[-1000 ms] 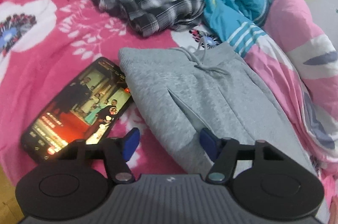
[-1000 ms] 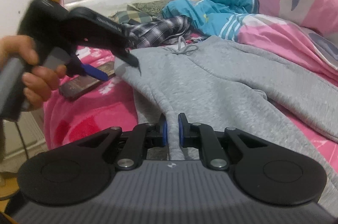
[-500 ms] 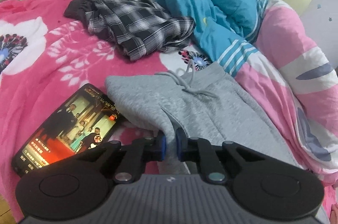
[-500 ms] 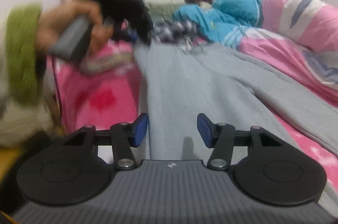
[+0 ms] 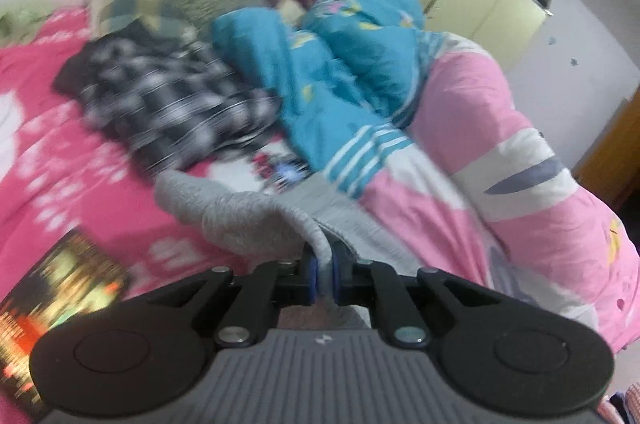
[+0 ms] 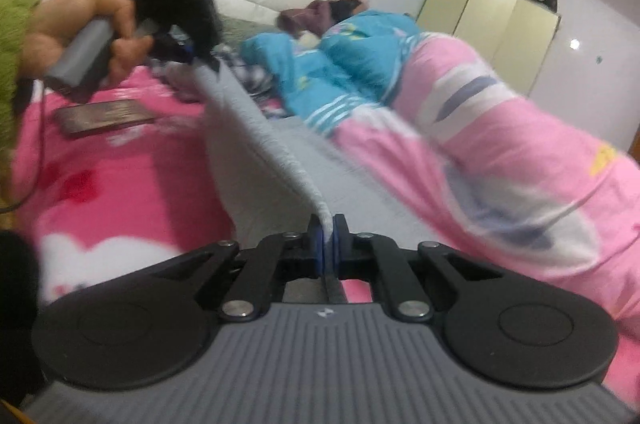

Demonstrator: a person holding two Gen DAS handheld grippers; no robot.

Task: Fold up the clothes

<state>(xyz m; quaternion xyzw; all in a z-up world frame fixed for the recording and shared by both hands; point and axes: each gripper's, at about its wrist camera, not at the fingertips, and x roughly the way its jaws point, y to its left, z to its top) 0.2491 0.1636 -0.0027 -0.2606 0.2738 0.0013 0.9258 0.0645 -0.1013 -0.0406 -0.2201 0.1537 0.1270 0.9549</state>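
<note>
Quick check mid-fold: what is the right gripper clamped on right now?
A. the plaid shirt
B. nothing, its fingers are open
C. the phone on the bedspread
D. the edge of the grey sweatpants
D. In the right wrist view the right gripper has its blue fingers pinched on a raised edge of the grey sweatpants, which runs taut up to the left gripper.

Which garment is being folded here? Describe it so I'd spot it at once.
On the pink floral bedspread, beside the blue and pink quilt, lie the grey sweatpants. Unlike the black-and-white plaid shirt behind, they are plain grey, and their edge is pinched by both the left gripper and right gripper.
</note>
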